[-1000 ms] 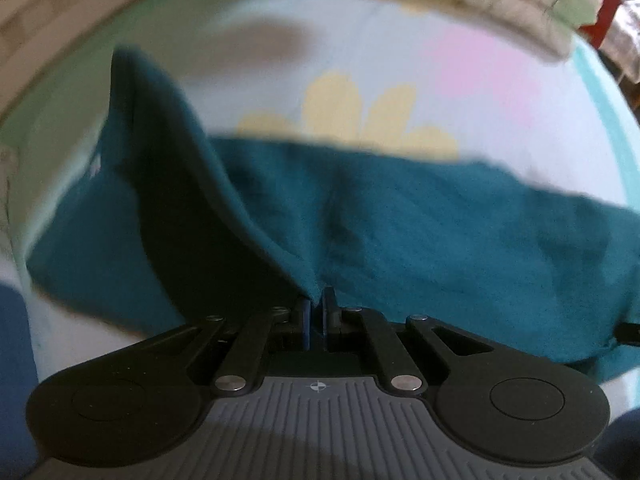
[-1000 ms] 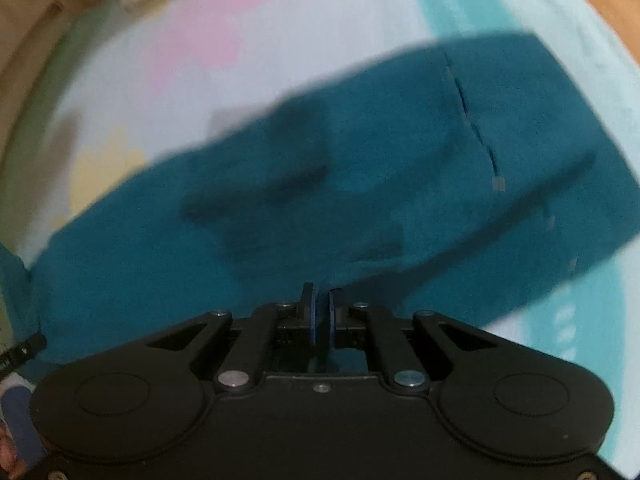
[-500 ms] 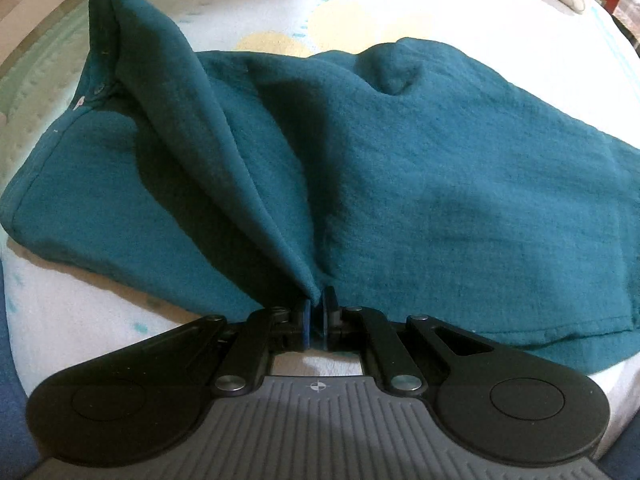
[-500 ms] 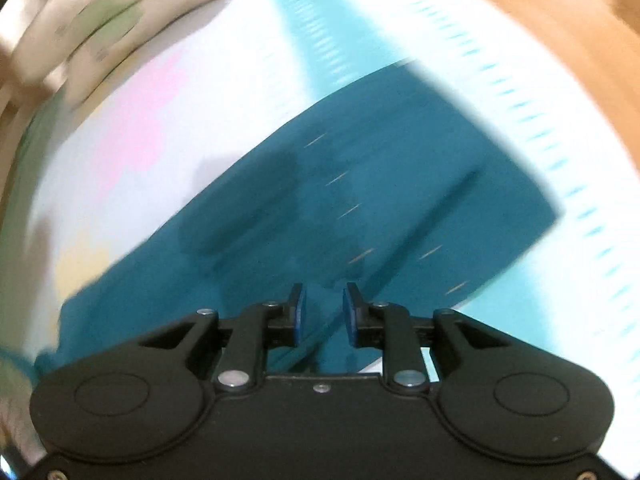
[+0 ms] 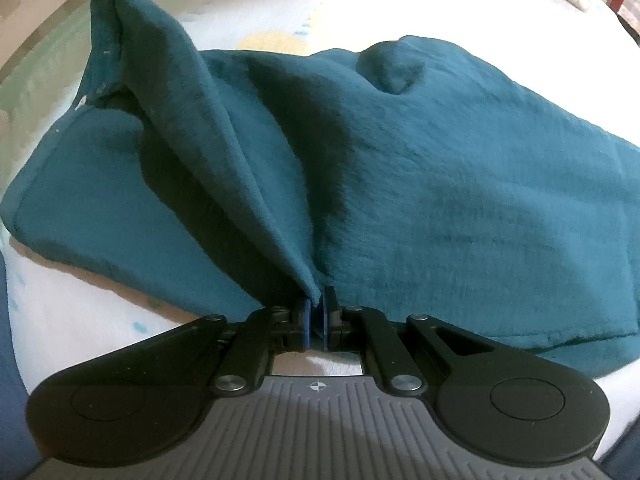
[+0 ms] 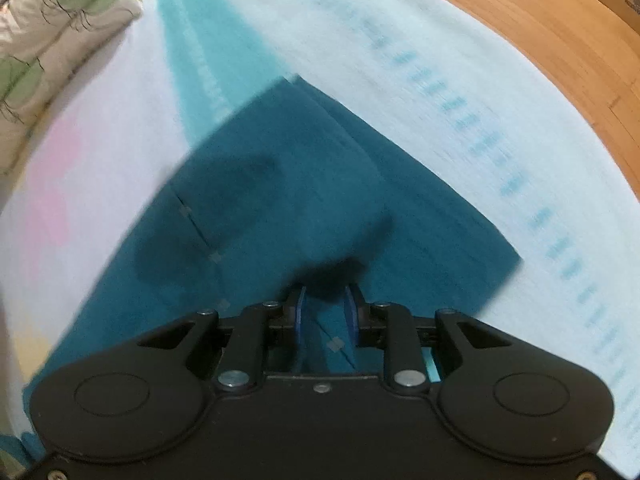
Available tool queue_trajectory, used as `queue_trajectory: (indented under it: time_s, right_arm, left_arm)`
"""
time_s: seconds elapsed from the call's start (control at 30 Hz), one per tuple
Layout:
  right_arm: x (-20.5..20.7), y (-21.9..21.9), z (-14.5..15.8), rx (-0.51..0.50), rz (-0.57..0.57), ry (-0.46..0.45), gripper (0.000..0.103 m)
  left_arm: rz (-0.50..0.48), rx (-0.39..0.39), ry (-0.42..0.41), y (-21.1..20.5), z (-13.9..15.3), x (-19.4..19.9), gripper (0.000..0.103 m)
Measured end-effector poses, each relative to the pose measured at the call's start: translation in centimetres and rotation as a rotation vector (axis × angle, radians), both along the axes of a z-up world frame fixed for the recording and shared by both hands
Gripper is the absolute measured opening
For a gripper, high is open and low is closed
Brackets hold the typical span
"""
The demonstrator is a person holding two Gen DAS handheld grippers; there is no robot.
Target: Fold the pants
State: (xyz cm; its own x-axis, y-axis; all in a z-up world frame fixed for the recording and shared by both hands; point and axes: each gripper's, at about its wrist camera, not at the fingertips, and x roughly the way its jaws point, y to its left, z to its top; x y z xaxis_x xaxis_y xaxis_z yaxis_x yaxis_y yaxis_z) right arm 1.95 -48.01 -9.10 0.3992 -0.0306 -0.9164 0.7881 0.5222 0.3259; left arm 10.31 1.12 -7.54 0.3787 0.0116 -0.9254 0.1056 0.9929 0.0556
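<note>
The teal pants [image 5: 440, 184] lie on a white bedsheet [image 5: 72, 308]. My left gripper [image 5: 318, 300] is shut on a pinched edge of the pants, and a raised fold runs from the fingertips up to the far left. In the right wrist view the pants [image 6: 280, 184] lie flat, with their leg end pointing away. My right gripper [image 6: 323, 300] is open and holds nothing; it hovers just above the cloth and casts a dark shadow on it. That view is blurred by motion.
The sheet has pink [image 6: 52, 184], yellow [image 5: 276, 40] and turquoise [image 6: 200, 40] patches. A leaf-patterned pillow [image 6: 48, 32] lies at the far left. A wooden floor [image 6: 540, 40] shows past the bed's right edge.
My right gripper has let go of the pants, opened and swung toward the leg end. My left gripper stays shut on the cloth and has come lower and closer to it.
</note>
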Motion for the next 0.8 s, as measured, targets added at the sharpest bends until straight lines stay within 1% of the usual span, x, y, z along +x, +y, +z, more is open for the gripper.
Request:
queue_trajectory:
  time_s: [0.03,0.1,0.27,0.3,0.33,0.37,0.4,0.5,0.63,0.73,0.8]
  right_arm:
    - [0.7,-0.1,0.0,-0.009,0.002,-0.001,0.043]
    - [1.7,0.0,0.0,-0.031,0.003,-0.004,0.051]
    - [2.3,0.1,0.1,-0.034,-0.010,-0.025,0.055]
    - [2.4,0.2,0.0,-0.041,-0.011,-0.026,0.054]
    - [2.4,0.4,0.1,-0.051,-0.010,-0.033,0.051]
    - [2.2,0.4,0.3,-0.061,-0.005,-0.042,0.036]
    - [2.2,0.5,0.6,-0.067,0.003,-0.043,0.012]
    - [1.4,0.7,2.3,-0.100,0.005,-0.080,0.011]
    - [-1.3,0.0,5.1,-0.132,-0.017,-0.101,0.010]
    - [-3.2,-0.9,5.3,-0.130,-0.045,-0.064,0.010]
    - [-4.0,-1.6,4.3,-0.123,-0.071,-0.035,0.010]
  left_arm:
    - [0.002,-0.002,0.002,0.0,0.0,0.0,0.006]
    - [0.003,-0.001,0.002,0.0,0.0,0.0,0.006]
    - [0.001,0.005,0.000,0.1,-0.1,0.1,0.006]
    - [-0.001,0.007,-0.001,0.1,-0.2,0.1,0.006]
    - [-0.002,0.008,0.000,0.1,-0.1,0.2,0.006]
    - [-0.002,0.008,0.000,0.1,-0.1,0.2,0.005]
    - [-0.002,0.006,0.001,0.1,-0.1,0.2,0.005]
    - [-0.003,-0.004,0.002,0.3,0.1,0.2,0.005]
    - [-0.014,-0.037,0.000,0.8,1.0,-0.4,0.005]
    - [-0.035,-0.069,-0.006,0.7,2.0,-1.3,0.005]
    - [-0.057,-0.068,-0.013,0.3,2.1,-1.9,0.005]
